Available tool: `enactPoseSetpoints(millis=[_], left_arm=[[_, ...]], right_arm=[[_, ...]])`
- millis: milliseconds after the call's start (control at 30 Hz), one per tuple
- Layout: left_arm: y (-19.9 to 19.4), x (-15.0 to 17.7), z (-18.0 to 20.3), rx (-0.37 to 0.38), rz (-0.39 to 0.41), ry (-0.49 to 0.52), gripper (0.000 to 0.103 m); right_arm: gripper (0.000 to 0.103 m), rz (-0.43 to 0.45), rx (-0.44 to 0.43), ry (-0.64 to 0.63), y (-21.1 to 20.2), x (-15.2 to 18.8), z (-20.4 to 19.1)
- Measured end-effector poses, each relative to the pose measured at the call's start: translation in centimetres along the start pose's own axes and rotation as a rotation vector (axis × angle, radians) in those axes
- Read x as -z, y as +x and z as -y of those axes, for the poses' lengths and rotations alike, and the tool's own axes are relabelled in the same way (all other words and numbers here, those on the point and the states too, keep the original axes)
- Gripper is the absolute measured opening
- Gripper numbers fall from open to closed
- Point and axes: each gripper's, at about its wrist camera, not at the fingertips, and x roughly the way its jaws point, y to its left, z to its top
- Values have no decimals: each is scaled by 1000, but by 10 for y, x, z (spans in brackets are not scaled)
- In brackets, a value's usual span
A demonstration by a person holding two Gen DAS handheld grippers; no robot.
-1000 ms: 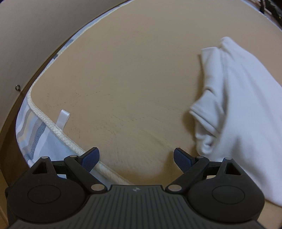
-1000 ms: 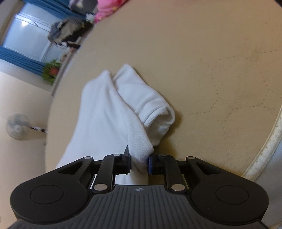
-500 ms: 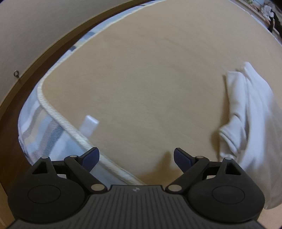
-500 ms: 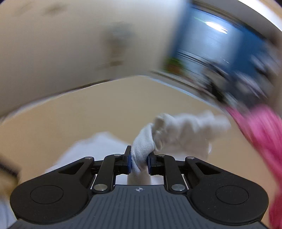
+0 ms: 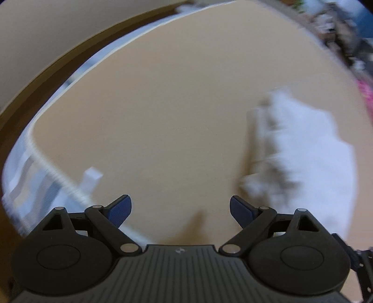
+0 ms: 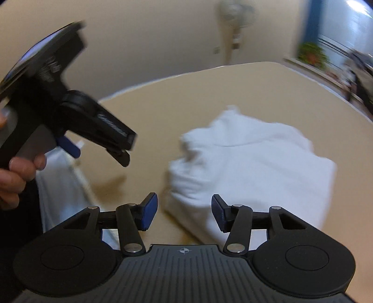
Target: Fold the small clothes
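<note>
— Right wrist view: how many garments did you count?
— One. A single white garment [image 6: 254, 167] lay bunched on the tan bed [image 6: 151, 109], just ahead of the right tool [image 6: 184, 212] and a little to its right. That tool's two blue pads [image 6: 149, 209] stood apart, with nothing between them.
— And the other tool?
— The left tool [image 6: 98, 146] showed up and to the left of the right one, above the bed, gripped by one hand [image 6: 18, 177]. From its own camera, the left tool [image 5: 180, 208] had both pads spread wide and nothing between them, with the same white garment [image 5: 310, 160] ahead on its right, blurred.
— Anything else?
— One small white tag [image 5: 92, 178] at the mattress edge, ahead to the left tool's left. One fan [image 6: 235, 21] stood by the far wall.
</note>
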Motion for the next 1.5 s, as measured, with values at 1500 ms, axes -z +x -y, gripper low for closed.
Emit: enactPoseSetpoints(millis=[1500], left_arm=[[-166,113,35,-83,161,190,102]], right_arm=[[89,129,113,499,-197,71,35]])
